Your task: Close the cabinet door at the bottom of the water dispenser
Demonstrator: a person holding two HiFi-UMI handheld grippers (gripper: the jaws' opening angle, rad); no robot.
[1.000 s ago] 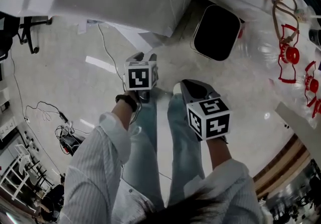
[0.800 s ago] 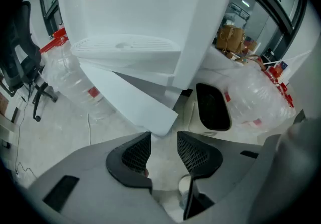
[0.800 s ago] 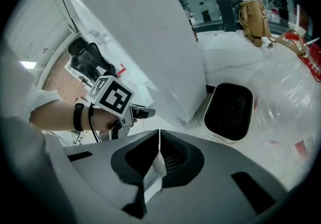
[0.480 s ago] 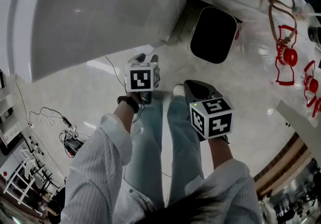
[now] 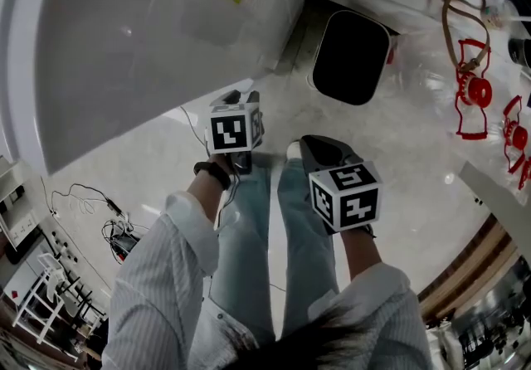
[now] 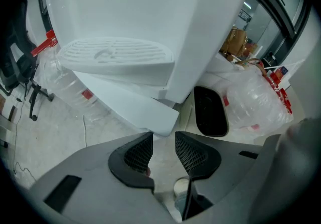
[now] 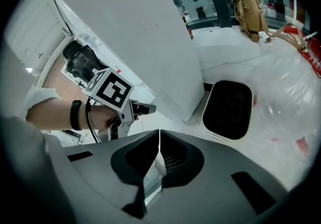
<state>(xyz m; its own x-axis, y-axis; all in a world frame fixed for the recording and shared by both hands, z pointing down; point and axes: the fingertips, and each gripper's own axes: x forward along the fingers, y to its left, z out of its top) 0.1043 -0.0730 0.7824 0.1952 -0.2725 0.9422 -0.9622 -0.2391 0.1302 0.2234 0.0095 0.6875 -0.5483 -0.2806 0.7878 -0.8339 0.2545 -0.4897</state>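
From the head we look steeply down past our own sleeves (image 5: 166,277) and legs (image 5: 274,260) to the pale glossy floor (image 5: 415,169), with the tall white water dispenser (image 5: 149,45) filling the upper left. The camera on the left tool (image 6: 164,140) sits low and close, facing the dispenser's front. The one on the right tool (image 7: 159,140) faces the dispenser's side and catches the left tool. All three views share the black white-rimmed rounded bin (image 5: 351,57) on the floor.

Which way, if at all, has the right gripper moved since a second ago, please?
No. In the head view the right gripper sits at the same spot below the black bin as before, with no visible shift either way.
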